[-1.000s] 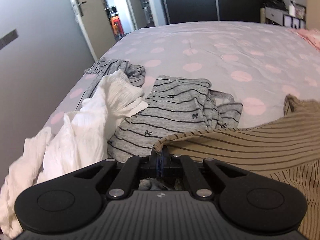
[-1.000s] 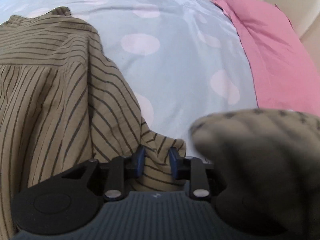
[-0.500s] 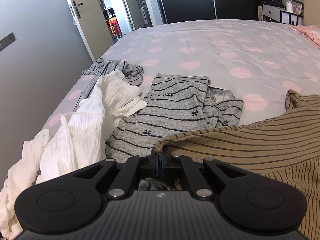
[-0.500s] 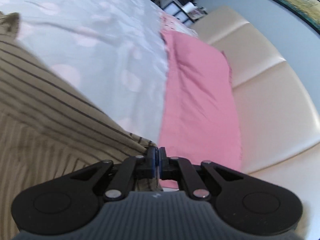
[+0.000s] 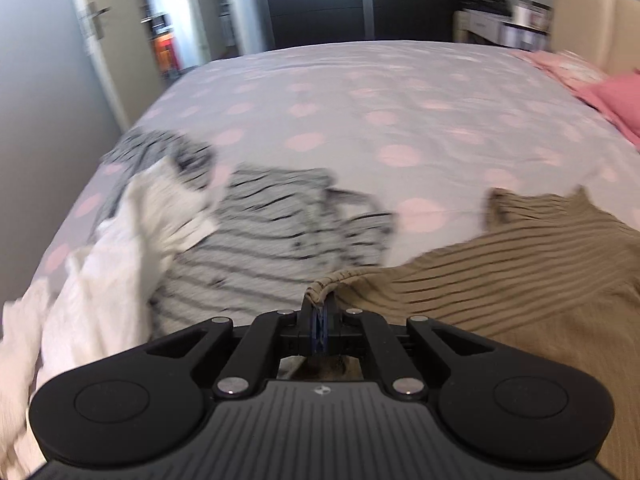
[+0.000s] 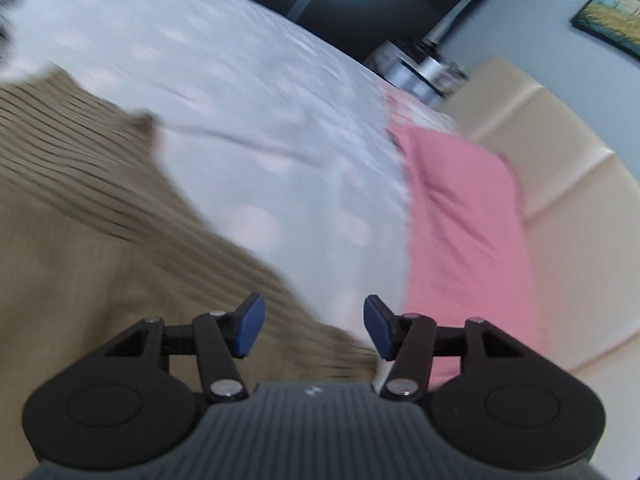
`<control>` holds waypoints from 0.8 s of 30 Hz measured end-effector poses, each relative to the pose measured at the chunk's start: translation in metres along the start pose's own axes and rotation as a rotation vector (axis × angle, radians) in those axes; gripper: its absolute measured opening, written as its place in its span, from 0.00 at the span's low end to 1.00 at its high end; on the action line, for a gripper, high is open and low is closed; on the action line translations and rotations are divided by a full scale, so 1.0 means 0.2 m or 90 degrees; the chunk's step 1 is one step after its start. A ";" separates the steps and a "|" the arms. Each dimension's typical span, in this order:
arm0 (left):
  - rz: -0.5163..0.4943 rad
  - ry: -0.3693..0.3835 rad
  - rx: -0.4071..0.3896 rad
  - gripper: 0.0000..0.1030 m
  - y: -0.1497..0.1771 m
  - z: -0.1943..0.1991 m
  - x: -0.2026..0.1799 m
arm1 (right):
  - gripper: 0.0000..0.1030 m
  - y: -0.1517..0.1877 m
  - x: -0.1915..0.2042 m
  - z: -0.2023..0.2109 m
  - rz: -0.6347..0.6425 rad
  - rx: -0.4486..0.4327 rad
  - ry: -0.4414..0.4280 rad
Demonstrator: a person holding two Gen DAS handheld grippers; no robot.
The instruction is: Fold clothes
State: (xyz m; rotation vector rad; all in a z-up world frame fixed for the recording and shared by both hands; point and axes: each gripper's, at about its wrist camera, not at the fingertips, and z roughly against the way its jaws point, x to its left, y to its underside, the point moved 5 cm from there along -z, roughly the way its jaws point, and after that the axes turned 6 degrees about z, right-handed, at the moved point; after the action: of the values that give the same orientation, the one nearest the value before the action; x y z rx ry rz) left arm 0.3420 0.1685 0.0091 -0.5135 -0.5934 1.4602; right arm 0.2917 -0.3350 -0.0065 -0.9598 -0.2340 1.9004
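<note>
**Left gripper pinches the tan shirt; right gripper spread above it**

Nearest in the left wrist view, the left gripper (image 5: 319, 317) has its blue pads pressed together on a bunched edge of the tan striped shirt (image 5: 500, 280), which fans out from the pinch to the right across the bed (image 5: 400, 92). Nearest in the right wrist view, the right gripper (image 6: 312, 326) has its fingers spread wide apart with nothing between them; the tan striped shirt (image 6: 100, 220) lies under and to the left of it, its edge passing beneath the gap. Whether the pads touch the cloth cannot be told through the motion blur.

Just left of the shirt in the left wrist view sits a grey top with dark stripes (image 5: 272, 236), rumpled flat on the bed. Left of that, a white crinkled garment (image 5: 120, 264) is heaped at the bed's near-left corner, overlapping the grey top's edge. Beyond the white heap lies a second grey striped piece (image 5: 160, 152), blurred.

Past the shirt, the bed's pale cover with pink dots stretches away bare. On the far right of the shirt, a pink pillow (image 6: 468, 232) rests against a cream padded headboard (image 6: 560, 168). Farthest off stand a dark wardrobe (image 5: 360, 0) and an open door (image 5: 96, 32).
</note>
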 end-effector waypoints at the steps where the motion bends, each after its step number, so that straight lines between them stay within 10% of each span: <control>1: -0.015 0.013 0.003 0.01 -0.02 0.02 -0.06 | 0.59 0.01 0.05 0.06 -0.008 -0.016 -0.028; 12: -0.076 0.191 0.084 0.01 -0.13 -0.10 -0.74 | 0.59 0.19 0.42 0.23 -0.040 -0.029 -0.170; 15: -0.076 0.254 0.099 0.25 -0.08 -0.15 -0.85 | 0.59 0.24 0.42 0.22 -0.046 -0.018 -0.177; 16: -0.079 0.261 0.093 0.38 -0.07 -0.14 -0.86 | 0.59 0.25 0.42 0.23 -0.050 -0.017 -0.179; 24: -0.122 0.178 0.030 0.40 0.12 0.04 -0.65 | 0.59 0.29 0.41 0.26 -0.067 -0.018 -0.201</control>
State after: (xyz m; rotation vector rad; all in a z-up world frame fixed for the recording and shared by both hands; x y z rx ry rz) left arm 0.3170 0.0398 -0.0088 -0.5948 -0.3747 1.1930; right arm 0.1972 -0.2856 -0.0446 -0.6479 -0.4884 1.9483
